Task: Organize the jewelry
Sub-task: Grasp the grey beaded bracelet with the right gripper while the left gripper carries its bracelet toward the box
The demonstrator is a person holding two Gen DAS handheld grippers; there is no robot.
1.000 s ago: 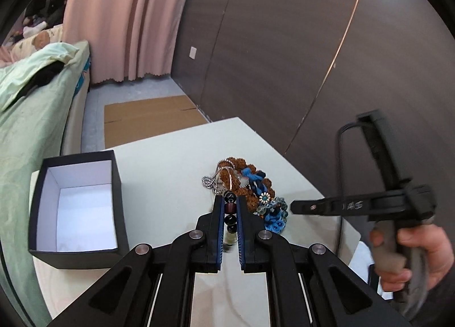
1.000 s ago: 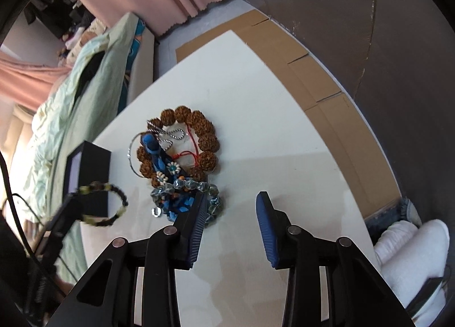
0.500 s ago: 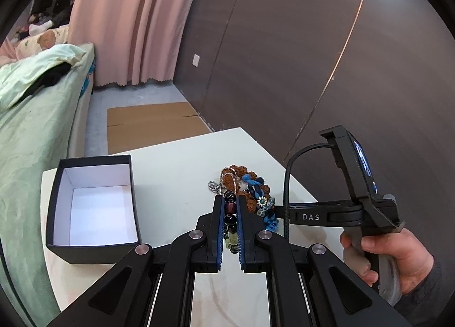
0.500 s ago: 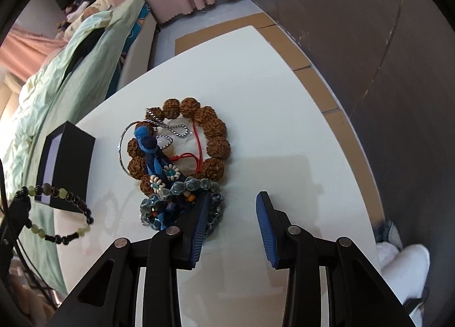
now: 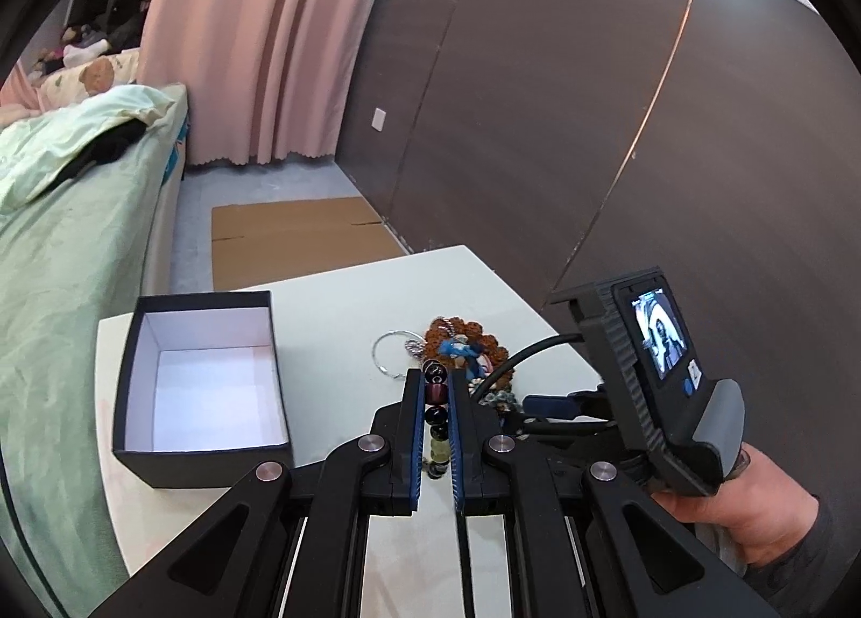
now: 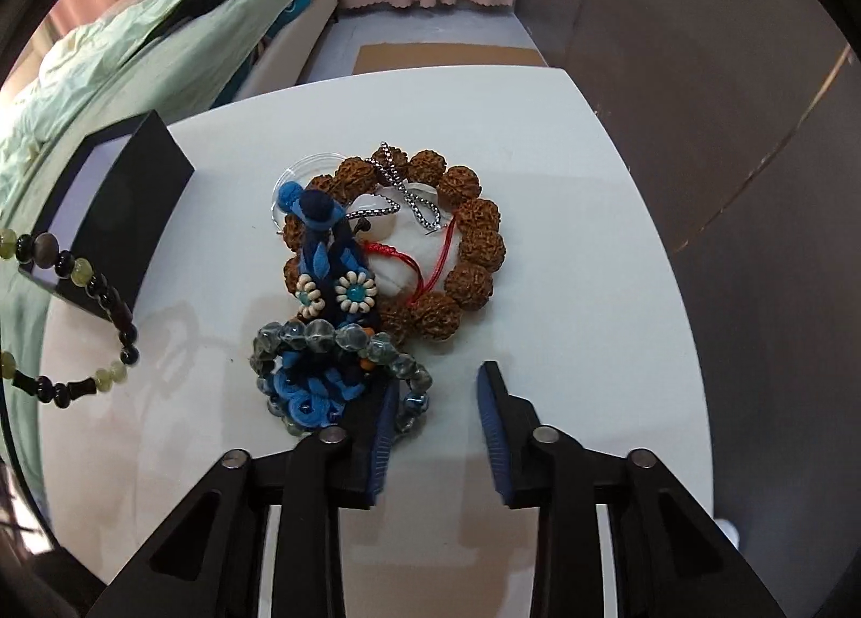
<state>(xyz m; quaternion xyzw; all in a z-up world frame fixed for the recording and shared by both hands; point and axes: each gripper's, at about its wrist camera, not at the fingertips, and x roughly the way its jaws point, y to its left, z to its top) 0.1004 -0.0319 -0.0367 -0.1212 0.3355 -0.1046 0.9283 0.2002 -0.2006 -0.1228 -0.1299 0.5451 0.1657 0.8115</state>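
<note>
Left wrist view: the left gripper (image 5: 435,421) pinches a dark-and-green beaded bracelet (image 5: 436,405) just right of the open black box (image 5: 199,376) on the counter (image 5: 333,311).

Right wrist view: the right gripper (image 6: 437,421), its jaws just closing but still apart, grips nothing; one fingertip (image 6: 385,419) touches the jewelry pile (image 6: 376,268) right of the box.

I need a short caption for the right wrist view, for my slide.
Right gripper, jaws apart and just closing, beside the jewelry pile on the white table.

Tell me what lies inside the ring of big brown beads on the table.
Inside the brown bead bracelet lie a crumpled white piece, a red cord and loops of a silver chain. The blue fabric ornament covers the ring's left side, so what lies beneath it is hidden.
</note>
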